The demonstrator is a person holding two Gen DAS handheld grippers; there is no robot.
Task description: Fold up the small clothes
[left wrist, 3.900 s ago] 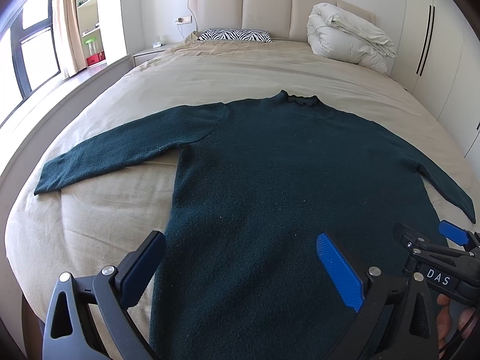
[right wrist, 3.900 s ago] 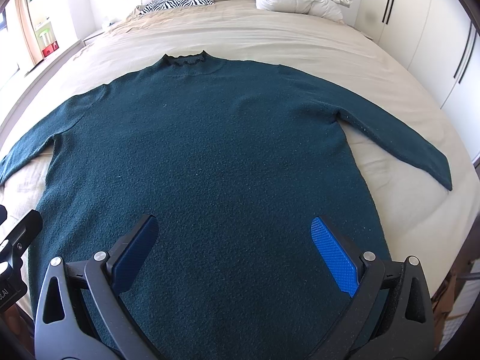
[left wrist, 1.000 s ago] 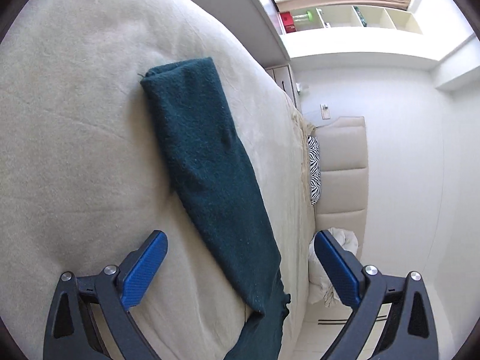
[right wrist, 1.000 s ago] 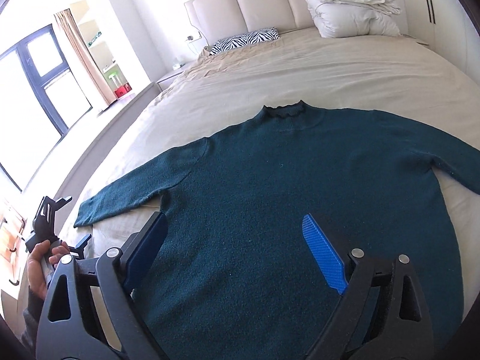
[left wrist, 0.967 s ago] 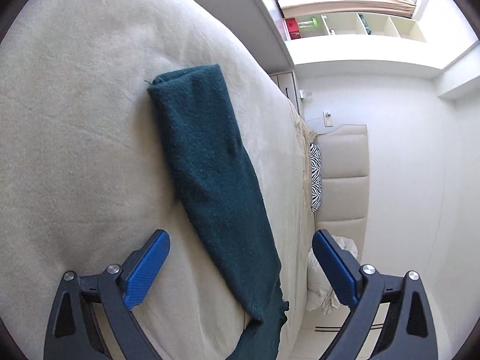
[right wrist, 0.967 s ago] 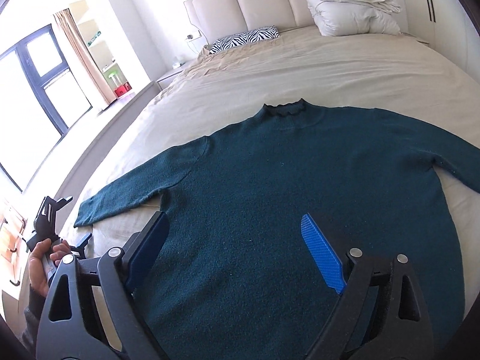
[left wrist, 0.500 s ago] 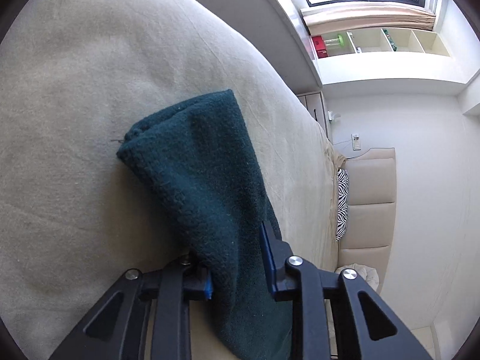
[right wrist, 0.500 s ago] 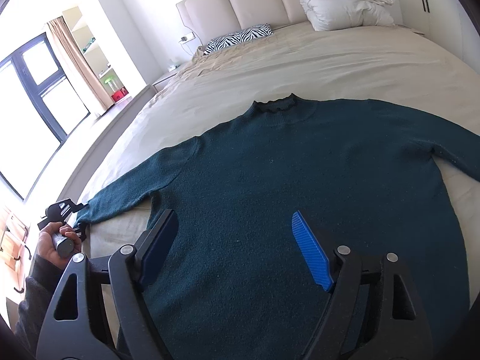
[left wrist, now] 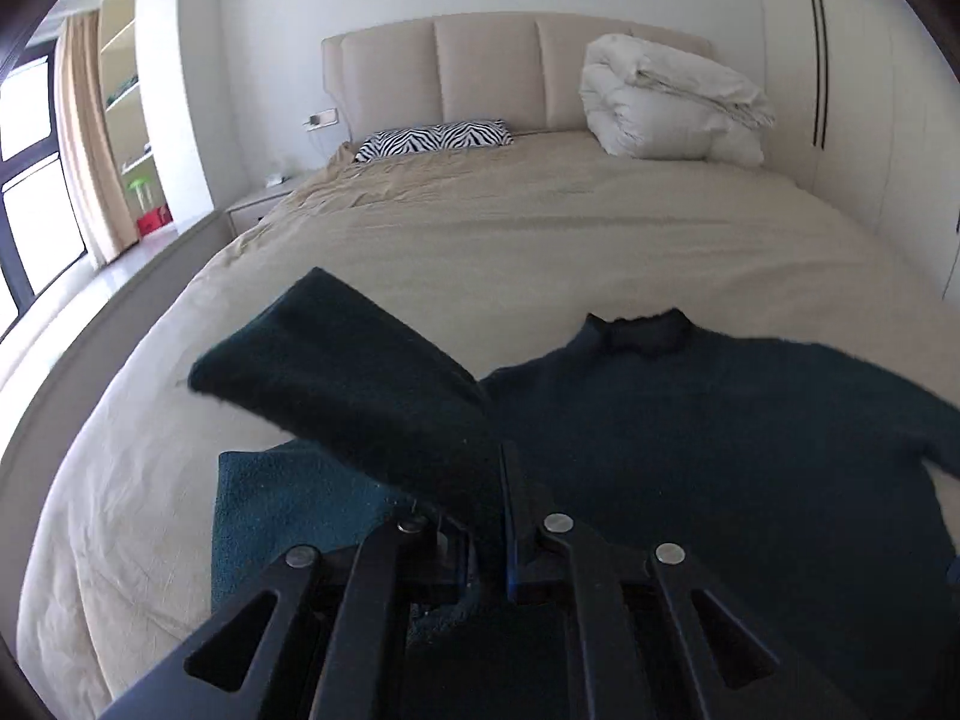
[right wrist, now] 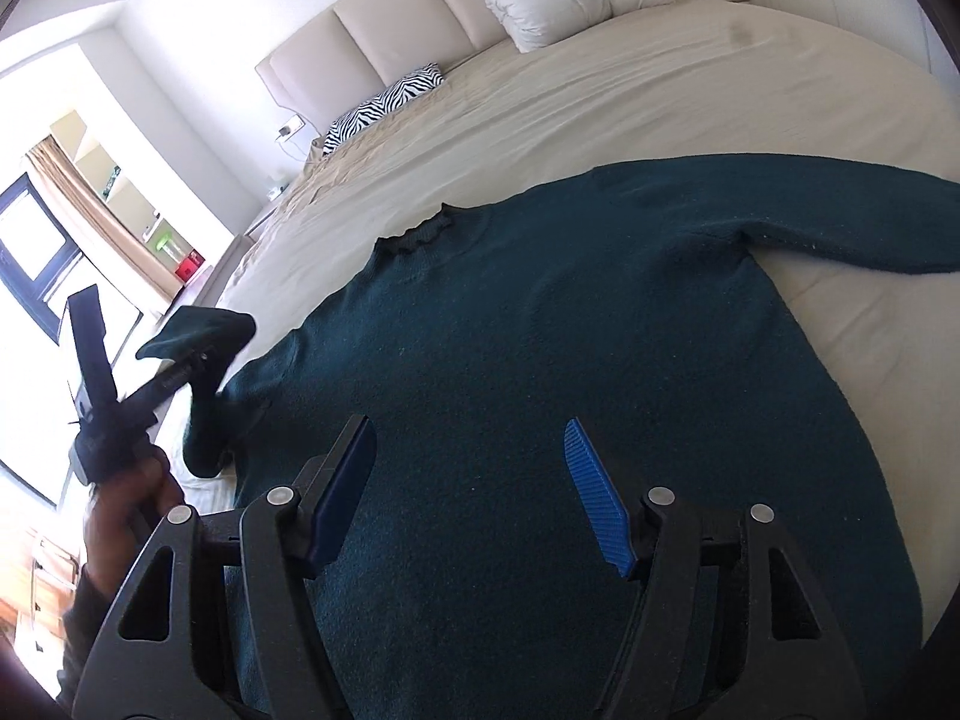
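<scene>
A dark green sweater (right wrist: 540,372) lies flat on the beige bed (right wrist: 630,96), collar (right wrist: 417,234) toward the headboard. My left gripper (left wrist: 474,516) is shut on the sweater's left sleeve (left wrist: 336,384) and holds its cuff end lifted above the bed, turned toward the sweater's body (left wrist: 720,450). The right wrist view shows that gripper (right wrist: 198,360) with the sleeve cuff (right wrist: 198,327) raised at the sweater's left side. My right gripper (right wrist: 468,480) is open and empty over the lower body of the sweater. The other sleeve (right wrist: 840,222) lies stretched out to the right.
A folded white duvet (left wrist: 672,102) and a zebra pillow (left wrist: 435,138) sit at the head of the bed. A nightstand (left wrist: 258,204), shelves and a window (left wrist: 30,180) are on the left. Wardrobe doors (left wrist: 852,90) stand on the right.
My left gripper closed on the sleeve end, lifted it off the bed and swung it toward the sweater's body. My right gripper stayed open and tilted over the sweater.
</scene>
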